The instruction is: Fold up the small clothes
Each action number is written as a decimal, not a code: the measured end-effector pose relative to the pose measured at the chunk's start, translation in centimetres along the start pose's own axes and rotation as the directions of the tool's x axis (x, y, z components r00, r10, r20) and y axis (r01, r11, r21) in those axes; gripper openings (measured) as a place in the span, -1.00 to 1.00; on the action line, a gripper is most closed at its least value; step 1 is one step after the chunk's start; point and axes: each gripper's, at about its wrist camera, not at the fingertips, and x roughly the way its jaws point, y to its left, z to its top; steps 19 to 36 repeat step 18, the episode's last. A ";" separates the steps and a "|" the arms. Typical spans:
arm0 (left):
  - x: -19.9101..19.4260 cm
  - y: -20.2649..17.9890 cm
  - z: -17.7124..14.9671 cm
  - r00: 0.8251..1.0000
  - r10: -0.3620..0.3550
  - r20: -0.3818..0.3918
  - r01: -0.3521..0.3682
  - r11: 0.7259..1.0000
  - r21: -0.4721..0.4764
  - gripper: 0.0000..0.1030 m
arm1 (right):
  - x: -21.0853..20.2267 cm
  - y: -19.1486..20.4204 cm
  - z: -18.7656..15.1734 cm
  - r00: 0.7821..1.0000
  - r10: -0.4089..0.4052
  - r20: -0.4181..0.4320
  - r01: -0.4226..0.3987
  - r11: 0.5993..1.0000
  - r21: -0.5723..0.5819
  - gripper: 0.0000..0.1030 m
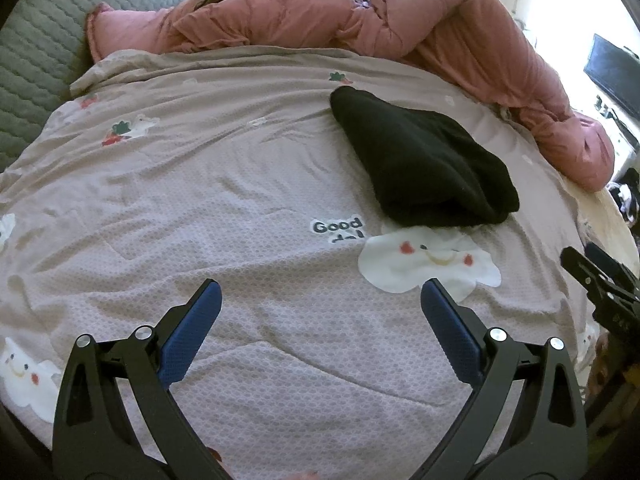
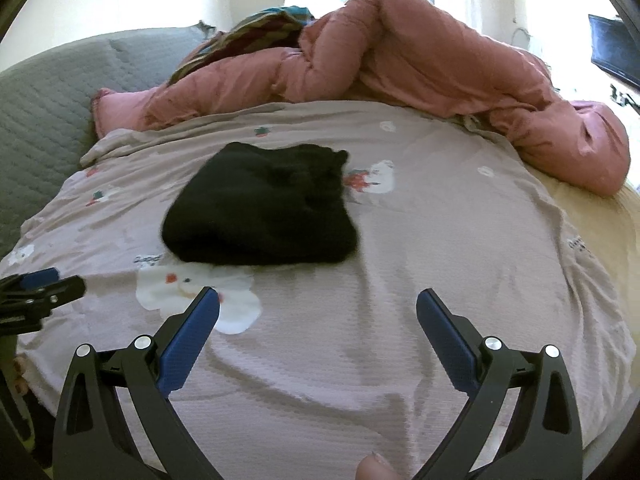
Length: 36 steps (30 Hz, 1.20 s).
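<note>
The black garment (image 1: 424,160) lies as a compact, seemingly folded bundle on the bed cover (image 1: 240,208), ahead of the left tongs (image 1: 320,292) and right tongs (image 2: 318,300), both wide open and holding nothing, so any further grip should take only edges.

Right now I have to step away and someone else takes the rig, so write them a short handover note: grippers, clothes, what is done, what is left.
Left hand-held gripper: open, empty, above the grey printed bedspread.
Right hand-held gripper: open, empty, above the same bedspread.
Black garment: lies on the bedspread ahead of both grippers, in a compact bundle, touched by neither.
Pink duvet: bunched along the far edge.
Done: the black garment looks already folded.
Left: check its fold; no other small clothes are visible to fold.
</note>
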 end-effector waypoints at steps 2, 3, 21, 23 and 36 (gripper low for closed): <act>-0.2 0.3 0.1 0.999 0.051 0.018 -0.051 0.999 -0.010 0.81 | 0.1 -1.3 -0.3 0.999 -0.039 -0.010 0.039 0.999 0.027 0.91; -0.3 0.6 0.2 0.997 0.068 0.024 -0.067 0.998 -0.017 0.81 | 0.0 -2.1 -0.4 0.998 -0.063 -0.013 0.063 0.997 0.043 0.91; 1.4 19.6 7.4 0.942 0.331 -0.049 -0.331 0.900 -0.284 0.81 | -9.9 -33.8 -11.9 0.590 -0.703 -0.396 0.785 0.385 0.485 0.91; 1.4 19.6 7.4 0.942 0.331 -0.049 -0.331 0.900 -0.284 0.81 | -9.9 -33.8 -11.9 0.590 -0.703 -0.396 0.785 0.385 0.485 0.91; 1.4 19.6 7.4 0.942 0.331 -0.049 -0.331 0.900 -0.284 0.81 | -9.9 -33.8 -11.9 0.590 -0.703 -0.396 0.785 0.385 0.485 0.91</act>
